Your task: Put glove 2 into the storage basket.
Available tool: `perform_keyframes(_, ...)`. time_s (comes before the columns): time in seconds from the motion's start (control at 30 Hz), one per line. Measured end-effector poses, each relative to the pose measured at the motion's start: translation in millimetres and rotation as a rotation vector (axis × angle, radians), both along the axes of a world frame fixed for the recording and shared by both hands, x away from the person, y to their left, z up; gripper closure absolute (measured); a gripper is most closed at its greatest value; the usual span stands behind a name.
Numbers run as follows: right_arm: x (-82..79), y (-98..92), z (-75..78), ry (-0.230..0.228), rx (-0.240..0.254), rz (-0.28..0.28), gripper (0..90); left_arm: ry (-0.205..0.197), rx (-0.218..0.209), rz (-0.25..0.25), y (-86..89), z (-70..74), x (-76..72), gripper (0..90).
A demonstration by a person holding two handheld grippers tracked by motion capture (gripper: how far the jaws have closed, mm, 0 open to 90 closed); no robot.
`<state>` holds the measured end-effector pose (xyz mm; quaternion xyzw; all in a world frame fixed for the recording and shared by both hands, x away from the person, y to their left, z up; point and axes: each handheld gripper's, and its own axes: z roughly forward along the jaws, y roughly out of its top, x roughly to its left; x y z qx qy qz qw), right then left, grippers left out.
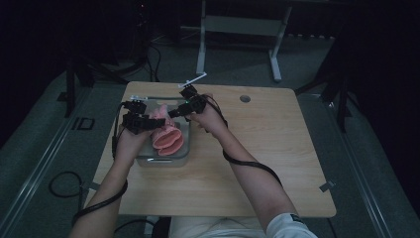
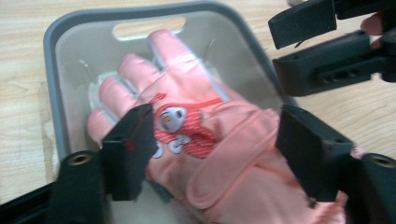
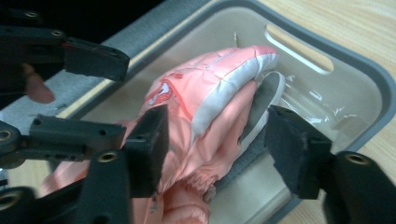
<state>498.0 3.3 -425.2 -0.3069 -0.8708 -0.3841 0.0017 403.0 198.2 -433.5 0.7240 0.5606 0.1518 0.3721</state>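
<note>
Lying in the grey bin (image 1: 184, 157) at the near-left of the surface (image 1: 257, 163), the pink glove (image 1: 167, 136) sits between both tools, its long axis running from the cuff nearest the person to the fingertips at the bin's far, slotted wall. The left gripper (image 2: 212, 149) hangs just over the glove's back, its fingers (image 2: 128, 149) spread apart to either side of the cartoon patch and pressing on nothing. The right gripper (image 3: 212, 147) comes in from the far right, its fingers (image 3: 294, 149) also apart, straddling the glove's grey-edged side near the cuff without pinching it. Either hand seems equally close, so the next move probably depends on whether both lift clear or one closes again across the glove's width. Whether a second glove lies folded underneath is hard to tell, since the cuff end bunches up and is cut off at the bottom of both gripper views. Crinkled clear plastic (image 3: 322, 109) shows on the bin floor past the glove; the high view is too dim to confirm contact.
</note>
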Motion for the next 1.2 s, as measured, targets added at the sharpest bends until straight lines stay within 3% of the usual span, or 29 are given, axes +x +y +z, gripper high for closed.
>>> perform_keyframes(0.07,-2.2,-6.0,2.6,-0.008,0.006,0.015,31.4,-0.011,0.001,-0.016,-2.5,3.0,-2.6,16.4)
perform_keyframes(0.2,-8.2,-17.2,8.3,-0.03,0.041,0.022,22.4,-0.05,0.022,-0.027,-8.1,7.5,-7.7,11.2)
perform_keyframes(0.3,-12.8,-22.6,12.3,-0.056,0.034,0.021,20.1,-0.078,-0.004,-0.054,-15.2,11.7,-11.4,6.7)
perform_keyframes(0.47,-17.2,-32.7,17.2,-0.079,0.016,0.018,17.9,-0.074,-0.014,-0.076,-18.3,15.8,-11.3,2.0)
perform_keyframes(0.63,-20.0,-42.1,19.6,-0.091,0.016,0.008,18.0,-0.107,-0.037,-0.087,-22.9,23.1,-15.9,2.0)
perform_keyframes(0.77,-24.8,-49.9,17.9,-0.108,0.001,0.004,18.4,-0.11,-0.025,-0.127,-32.4,27.6,-21.6,2.0)
perform_keyframes(0.83,-28.5,-56.7,14.5,-0.123,-0.015,-0.017,18.5,-0.133,-0.005,-0.131,-36.6,31.1,-27.3,2.0)
perform_keyframes(1.0,-32.8,-66.2,4.0,-0.133,-0.04,-0.034,18.5,-0.168,-0.001,-0.153,-44.3,34.7,-36.4,2.0)
perform_keyframes(1.2,-34.3,-75.0,-9.1,-0.145,-0.046,-0.058,18.5,-0.205,-0.048,-0.2,-54.9,32.5,-47.6,2.0)
